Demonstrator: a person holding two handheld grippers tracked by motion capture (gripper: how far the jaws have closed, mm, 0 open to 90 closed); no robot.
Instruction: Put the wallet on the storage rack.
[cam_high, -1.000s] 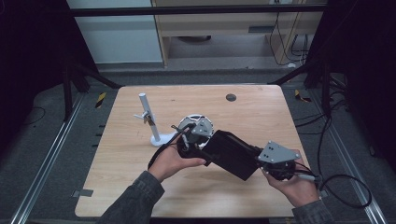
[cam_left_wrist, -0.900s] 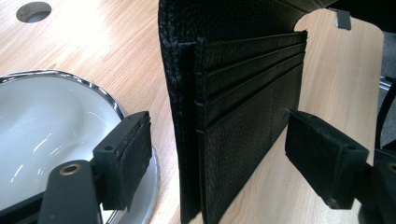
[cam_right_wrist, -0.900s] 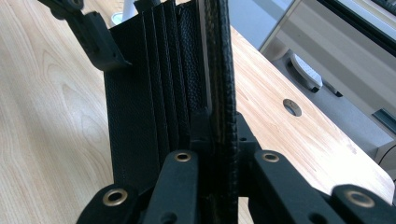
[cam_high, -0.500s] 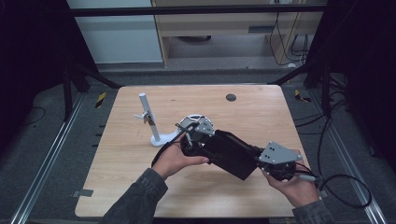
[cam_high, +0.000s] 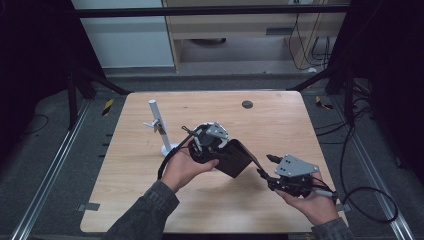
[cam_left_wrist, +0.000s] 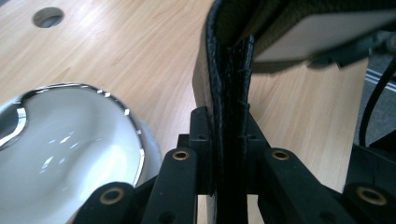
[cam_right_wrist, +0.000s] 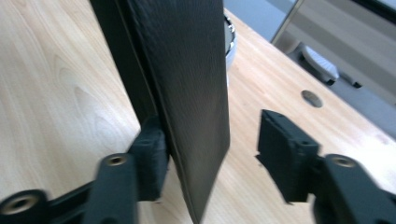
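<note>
Left gripper (cam_high: 226, 150), jaws pinching the stitched edge of the black wallet (cam_high: 239, 159), with the white bowl (cam_left_wrist: 70, 140) just beside it. Right gripper (cam_high: 266, 166), jaws spread astride the wallet's opposite edge; bare table (cam_high: 280, 125) beyond.

Both grippers are black: the left gripper (cam_high: 227, 150) and the right gripper (cam_high: 264, 165) each carry a grey 3-cornered plate on top. Brass-ringed screw holes dot the jaw links, and the pads (cam_right_wrist: 280, 140) are blocky rubber. A black cable (cam_high: 367, 200) loops off toward 4 o'clock. The sleeves (cam_high: 150, 210) are dark grey.
</note>
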